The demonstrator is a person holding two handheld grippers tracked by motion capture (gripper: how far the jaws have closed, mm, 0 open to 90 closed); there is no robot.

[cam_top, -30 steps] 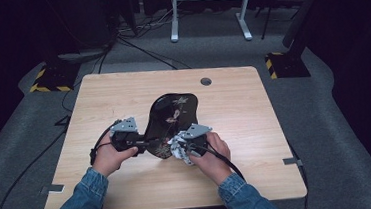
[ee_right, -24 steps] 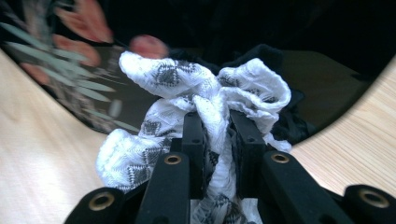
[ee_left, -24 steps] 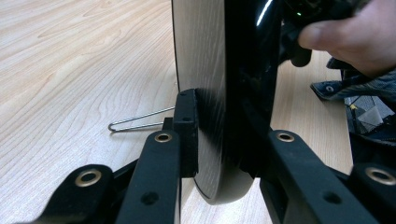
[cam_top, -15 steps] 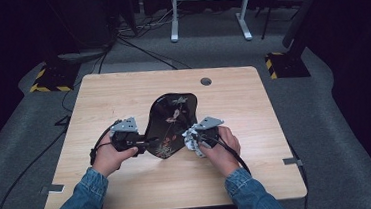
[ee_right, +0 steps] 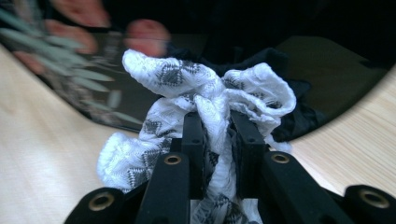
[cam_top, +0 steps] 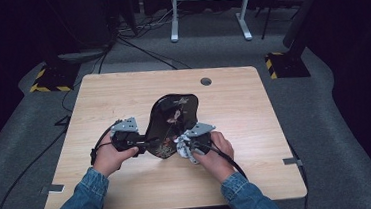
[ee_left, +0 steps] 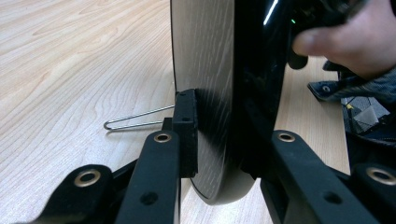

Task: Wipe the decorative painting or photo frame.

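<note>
A black glossy board with a flower pattern stands tilted on the wooden table. My left gripper is shut on its lower left edge. In the left gripper view the jaws clamp the board between its pale back and its shiny black front. My right gripper is shut on a bunched white patterned cloth, pressed against the board's lower right part. In the right gripper view the cloth bulges out between the jaws, right against the dark patterned board.
A thin wire loop sticks out behind the board, low over the table. The other hand shows past the board. A round cable hole sits near the table's far edge. Carpet and dark equipment surround the table.
My right gripper, with the cloth, swung a little to the right and has come back left against the board's lower part. The left gripper has held still.
</note>
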